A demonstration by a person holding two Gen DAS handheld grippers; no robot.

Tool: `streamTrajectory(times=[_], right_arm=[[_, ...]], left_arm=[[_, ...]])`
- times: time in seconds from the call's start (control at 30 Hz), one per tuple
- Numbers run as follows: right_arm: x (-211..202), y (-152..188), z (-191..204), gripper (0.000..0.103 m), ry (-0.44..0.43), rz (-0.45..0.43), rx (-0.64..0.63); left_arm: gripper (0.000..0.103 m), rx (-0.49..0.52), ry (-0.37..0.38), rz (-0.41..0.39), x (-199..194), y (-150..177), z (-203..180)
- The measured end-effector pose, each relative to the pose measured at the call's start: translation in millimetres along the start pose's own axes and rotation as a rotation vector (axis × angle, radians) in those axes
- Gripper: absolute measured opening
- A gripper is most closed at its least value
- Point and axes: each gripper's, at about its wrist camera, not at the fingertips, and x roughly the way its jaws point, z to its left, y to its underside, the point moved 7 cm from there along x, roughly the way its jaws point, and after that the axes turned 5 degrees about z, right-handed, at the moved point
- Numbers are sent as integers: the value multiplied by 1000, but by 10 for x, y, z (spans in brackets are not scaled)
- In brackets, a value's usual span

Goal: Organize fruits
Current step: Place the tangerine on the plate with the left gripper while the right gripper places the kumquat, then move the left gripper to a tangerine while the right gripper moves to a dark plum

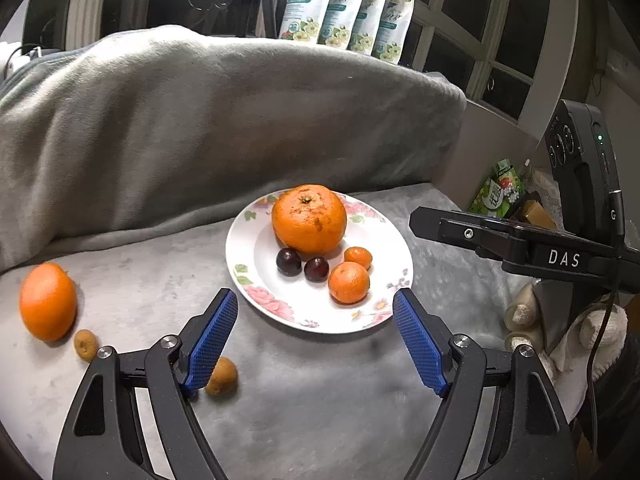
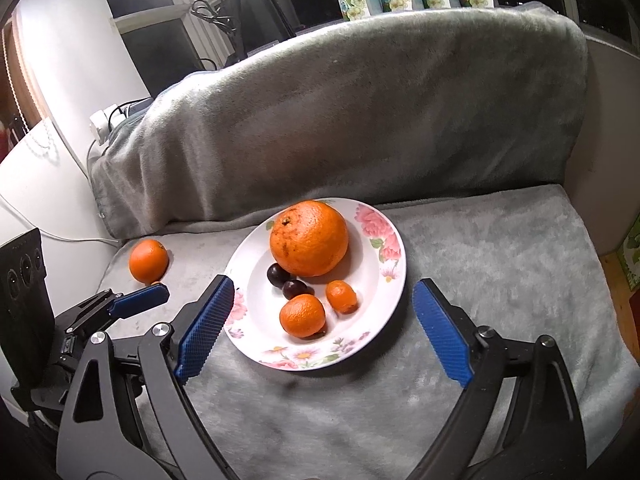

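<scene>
On the grey blanket (image 1: pixel 320 400) covering the seat sits a white floral plate (image 1: pixel 256 248), roughly centred in both wrist views. Plate holds a big orange (image 1: pixel 309 219) at the back, two dark plums (image 1: pixel 289 261) side by side just in front of it and touching each other, a mid-size mandarin (image 1: pixel 348 282) nearer the front rim, and a smaller mandarin (image 1: pixel 358 257) just behind that one.

Off the plate, to its left in the left wrist view: a second orange (image 1: pixel 47 301) on the blanket, well apart from the plate, with a small brown fruit (image 1: pixel 85 345) just beside it. Another brown fruit (image 1: pixel 222 376) lies near the left gripper's left finger, partly hidden behind the blue pad; could be kiwis, can't confirm.

Left gripper (image 1: pixel 316 336): jaws spread wide, nothing between them, tips near the plate's front rim without touching it. Right gripper (image 2: pixel 324 326): also spread wide and empty, its two blue pads straddling the near part of the plate, which shows between them; contact with the rim not discernible.

Right gripper body shows at the right edge of the left view, with a white-gloved hand (image 1: pixel 600 328) below it. Four flower-print pouches (image 1: pixel 348 4) stand behind the blanket-draped backrest.
</scene>
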Motion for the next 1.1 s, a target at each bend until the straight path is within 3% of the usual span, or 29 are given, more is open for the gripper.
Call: streamTrajectory(times=[0.33, 0.77, 1.1], right_arm=[[-78, 8, 219, 93, -27, -14, -24], [-58, 100, 783, 93, -99, 12, -133], [127, 317, 1389, 93, -177, 79, -354]], left_arm=[[80, -26, -29, -55, -359, 15, 184], [80, -143, -122, -128, -960, 199, 902], [80, -204, -177, -141, -1337, 600, 1222]])
